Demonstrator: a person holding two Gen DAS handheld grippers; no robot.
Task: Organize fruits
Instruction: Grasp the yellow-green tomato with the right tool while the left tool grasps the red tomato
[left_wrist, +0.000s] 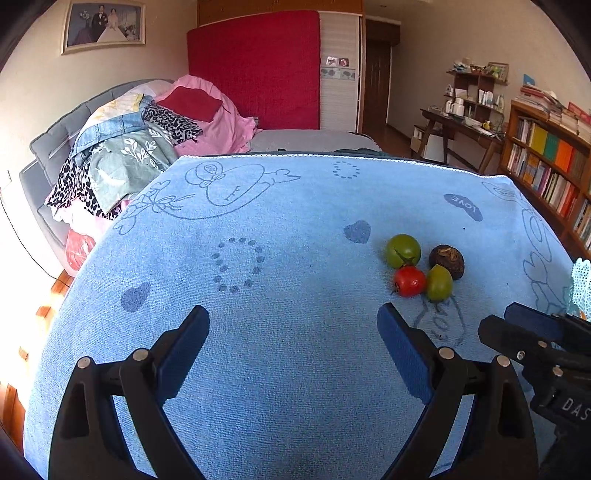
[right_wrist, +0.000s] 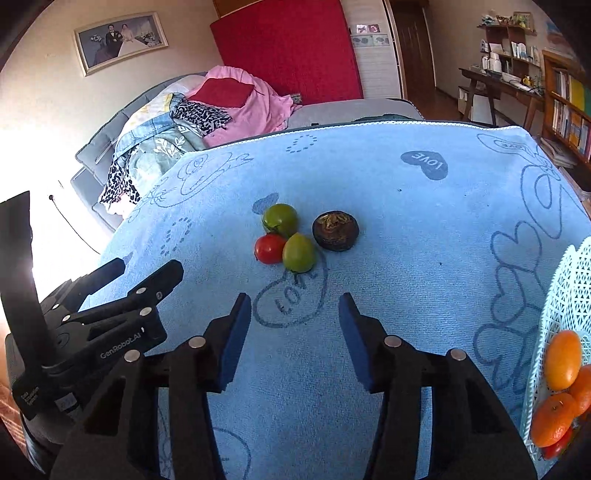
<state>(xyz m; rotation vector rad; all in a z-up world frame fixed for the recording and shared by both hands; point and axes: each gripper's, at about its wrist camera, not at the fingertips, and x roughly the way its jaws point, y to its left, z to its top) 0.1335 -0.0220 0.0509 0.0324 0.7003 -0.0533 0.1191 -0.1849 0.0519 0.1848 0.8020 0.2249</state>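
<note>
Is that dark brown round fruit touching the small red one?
Apart. In the right wrist view, blue towel shows between the dark brown round fruit and the small red fruit, with a pointed green fruit lying between them.

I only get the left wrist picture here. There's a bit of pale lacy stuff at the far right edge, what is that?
Observer: It is the rim of a pale blue woven basket, sitting at the right end of the blue towel.
Operator: Anything in it?
Observer: Yes, several orange fruits lie inside, and something red shows below them.
Operator: And that dark round thing near the green ones, what's on top of it?
Observer: The dark fruit has a dried, yellowish patch on its top.
Operator: Is the right gripper holding anything?
Observer: No, the right gripper is open and empty, with the four loose fruits ahead of it.
</note>
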